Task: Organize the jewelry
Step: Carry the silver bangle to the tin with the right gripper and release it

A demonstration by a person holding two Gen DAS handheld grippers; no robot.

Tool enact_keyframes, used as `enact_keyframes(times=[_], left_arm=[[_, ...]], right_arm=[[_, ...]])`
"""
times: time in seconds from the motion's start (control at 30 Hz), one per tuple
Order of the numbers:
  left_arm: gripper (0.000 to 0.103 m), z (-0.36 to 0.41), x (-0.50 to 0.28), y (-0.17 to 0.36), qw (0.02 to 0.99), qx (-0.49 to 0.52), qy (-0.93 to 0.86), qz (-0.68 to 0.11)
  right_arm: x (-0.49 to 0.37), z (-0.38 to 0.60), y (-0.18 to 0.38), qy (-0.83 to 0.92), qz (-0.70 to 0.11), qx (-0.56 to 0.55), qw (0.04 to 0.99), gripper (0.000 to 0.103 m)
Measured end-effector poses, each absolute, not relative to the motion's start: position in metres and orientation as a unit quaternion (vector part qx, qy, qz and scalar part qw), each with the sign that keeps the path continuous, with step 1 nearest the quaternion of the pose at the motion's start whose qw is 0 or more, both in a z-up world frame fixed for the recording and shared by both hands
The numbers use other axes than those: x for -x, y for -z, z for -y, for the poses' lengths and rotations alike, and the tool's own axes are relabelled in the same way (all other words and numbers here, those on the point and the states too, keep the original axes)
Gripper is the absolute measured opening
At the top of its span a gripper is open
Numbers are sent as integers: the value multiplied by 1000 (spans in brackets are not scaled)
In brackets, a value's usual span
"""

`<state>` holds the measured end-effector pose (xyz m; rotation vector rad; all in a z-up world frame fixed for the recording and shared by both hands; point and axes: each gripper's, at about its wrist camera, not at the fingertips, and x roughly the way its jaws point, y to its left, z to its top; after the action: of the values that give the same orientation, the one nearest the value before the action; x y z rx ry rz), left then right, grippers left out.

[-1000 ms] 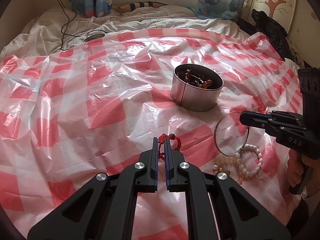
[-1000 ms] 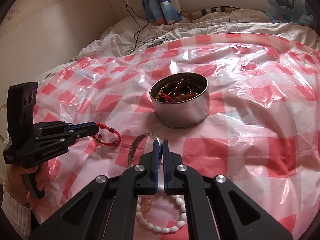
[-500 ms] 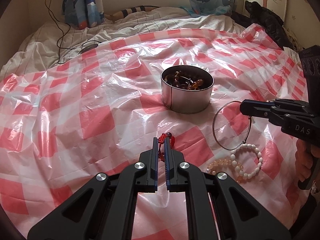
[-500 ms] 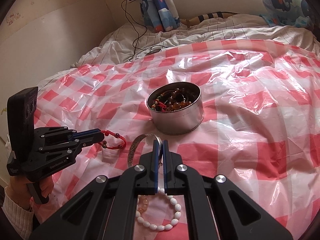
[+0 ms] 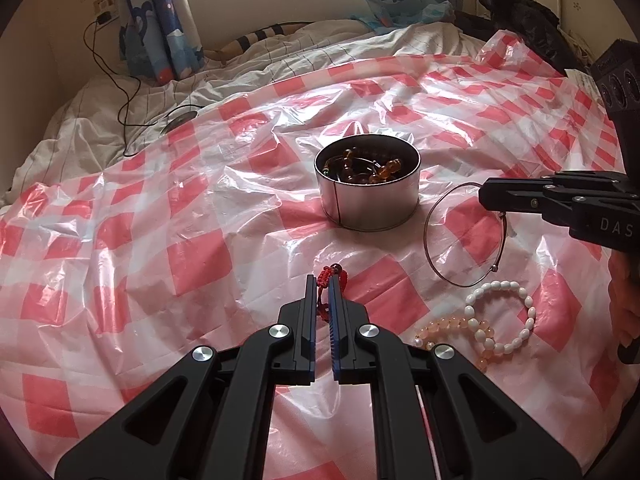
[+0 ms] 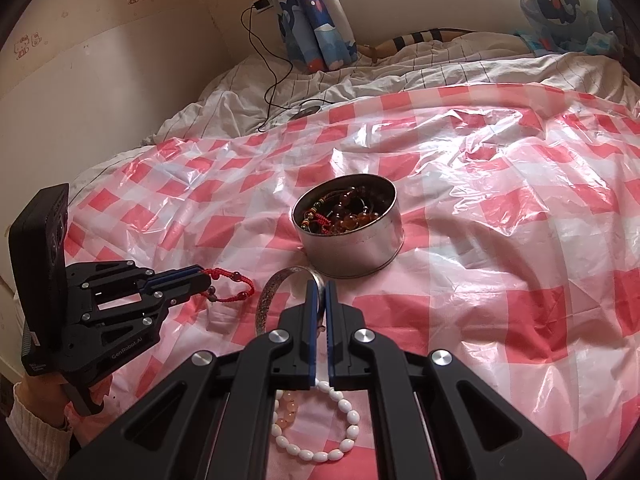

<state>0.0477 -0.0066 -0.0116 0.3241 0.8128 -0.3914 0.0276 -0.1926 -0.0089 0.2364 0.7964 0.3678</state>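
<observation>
Room: bed (image 5: 280,60) with a white pin-striped quilt across the top of the frame, whale-print curtains (image 5: 160,32) at upper left, a black cable (image 5: 120,92) trailing down from a wall socket.
Cover: thin, glossy plastic sheet (image 5: 160,240) in red-and-white checks, creased and crinkled, spread over the bed and filling most of both views.
Tin: round, plain silver metal tin (image 5: 368,204), open-topped and straight-walled, standing on the sheet just above frame centre; inside lies a tangle of amber and dark brown beads, red cord and thin wire.
Red cord bracelet: braided red string (image 6: 230,288) with a few small dark beads, hanging in a limp loop at centre left of the right wrist view.
Left claw: fingers closed tight on the red cord bracelet (image 5: 322,292), holding it off the sheet, below and left of the tin.
Silver bangle: thin metal band (image 5: 464,236), broad and patterned on its flat face, open-ended, standing up on edge just right of the tin.
Right claw: fingers pressed together on the bangle's rim (image 6: 319,292), just below the tin.
White bead bracelet: oval, milky-white beads (image 5: 504,316) in a ring, lying flat on the sheet at lower right.
Peach bead bracelet: round, translucent pale-orange beads (image 5: 448,326), lying on the sheet and overlapping the white one.
</observation>
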Motion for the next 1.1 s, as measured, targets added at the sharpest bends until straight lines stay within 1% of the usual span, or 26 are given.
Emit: enact_keyframes(times=[0.8, 0.97, 1.1], left_arm=[[5, 41, -39, -8, 896, -193, 183, -356], [5, 45, -45, -19, 900, -168, 195, -351], [5, 49, -61, -37, 904, -116, 221, -347]], right_arm=[[-26, 228, -16, -169, -343, -174, 908, 5], [-26, 235, -21, -165, -332, -188, 909, 5], [-25, 244, -26, -156, -321, -197, 913, 5]])
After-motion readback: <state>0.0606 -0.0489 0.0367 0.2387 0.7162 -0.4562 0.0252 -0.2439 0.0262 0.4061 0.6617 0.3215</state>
